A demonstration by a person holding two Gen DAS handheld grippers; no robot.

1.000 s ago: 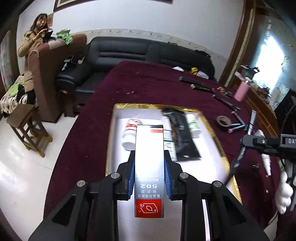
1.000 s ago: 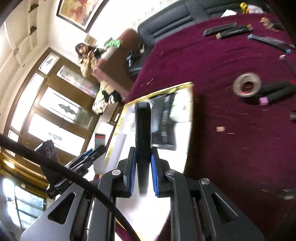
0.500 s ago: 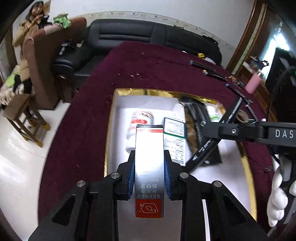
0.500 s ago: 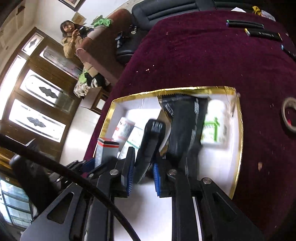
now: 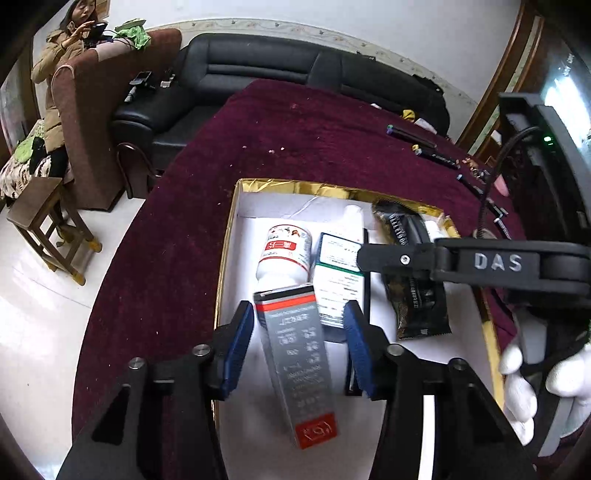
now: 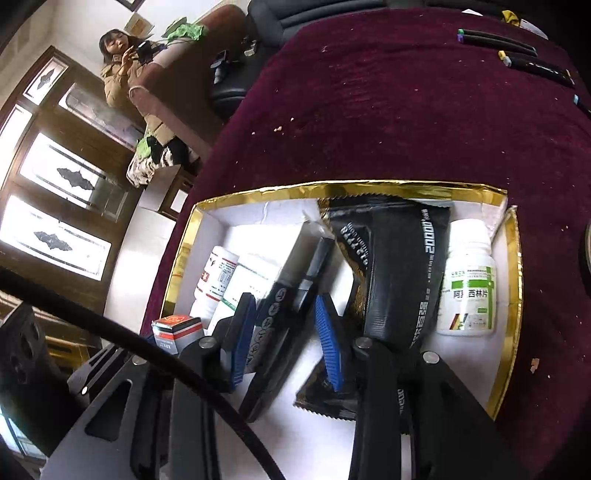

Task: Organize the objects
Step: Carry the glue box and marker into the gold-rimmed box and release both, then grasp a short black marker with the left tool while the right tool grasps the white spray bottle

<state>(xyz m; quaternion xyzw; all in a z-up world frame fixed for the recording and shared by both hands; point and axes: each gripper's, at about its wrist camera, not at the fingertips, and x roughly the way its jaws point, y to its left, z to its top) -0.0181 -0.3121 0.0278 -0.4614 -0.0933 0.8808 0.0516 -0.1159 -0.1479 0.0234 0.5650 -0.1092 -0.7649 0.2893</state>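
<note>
Grippers hang over the gold-rimmed white box point(image 5: 226, 240) on the maroon counter point(image 5: 295, 133). The left gripper point(image 5: 299, 341) has just been opening, its pads clear of the tilted grey-and-red carton point(image 5: 299, 369). At three o'clock, the right gripper point(image 6: 284, 339) has likewise just parted around the slim black pen point(image 6: 280, 332).

Black sofa point(image 5: 295, 70), white wall point(image 5: 332, 18), pale floor point(image 5: 37, 314).

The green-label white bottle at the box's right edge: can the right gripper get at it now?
Probably yes. The green-label bottle lies uncovered beside the black pouch. The right gripper, jaws just opened, must first clear the black marker between them.
</note>
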